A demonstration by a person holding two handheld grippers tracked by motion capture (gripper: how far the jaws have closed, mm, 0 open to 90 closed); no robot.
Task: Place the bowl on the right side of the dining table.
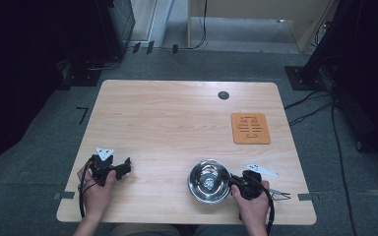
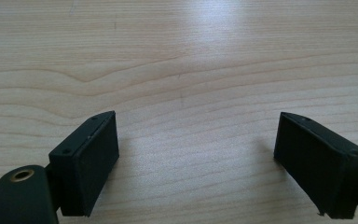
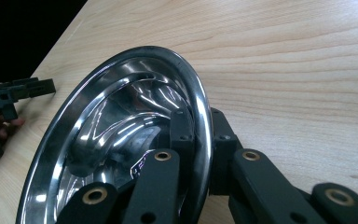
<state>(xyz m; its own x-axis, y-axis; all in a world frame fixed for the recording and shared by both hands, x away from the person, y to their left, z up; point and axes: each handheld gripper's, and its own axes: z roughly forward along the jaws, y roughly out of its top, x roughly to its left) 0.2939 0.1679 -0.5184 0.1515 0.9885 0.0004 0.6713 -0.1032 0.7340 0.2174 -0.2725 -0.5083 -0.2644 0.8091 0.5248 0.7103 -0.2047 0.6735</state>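
Observation:
A shiny steel bowl [image 1: 208, 181] sits near the table's front edge, right of centre. My right gripper [image 1: 234, 180] is shut on the bowl's right rim; in the right gripper view the rim [image 3: 200, 116] runs between the two black jaws, one inside the bowl [image 3: 121, 135] and one outside. My left gripper [image 1: 126, 166] rests at the front left of the table, held by a hand. In the left gripper view its jaws stand wide apart over bare wood, gripper [image 2: 196, 154] open with nothing between them.
An orange-brown slotted mat [image 1: 250, 128] lies at the right, behind the bowl. A small dark round grommet [image 1: 223, 95] is set in the table [image 1: 177, 123] near its far edge. Cables run over the floor at the right.

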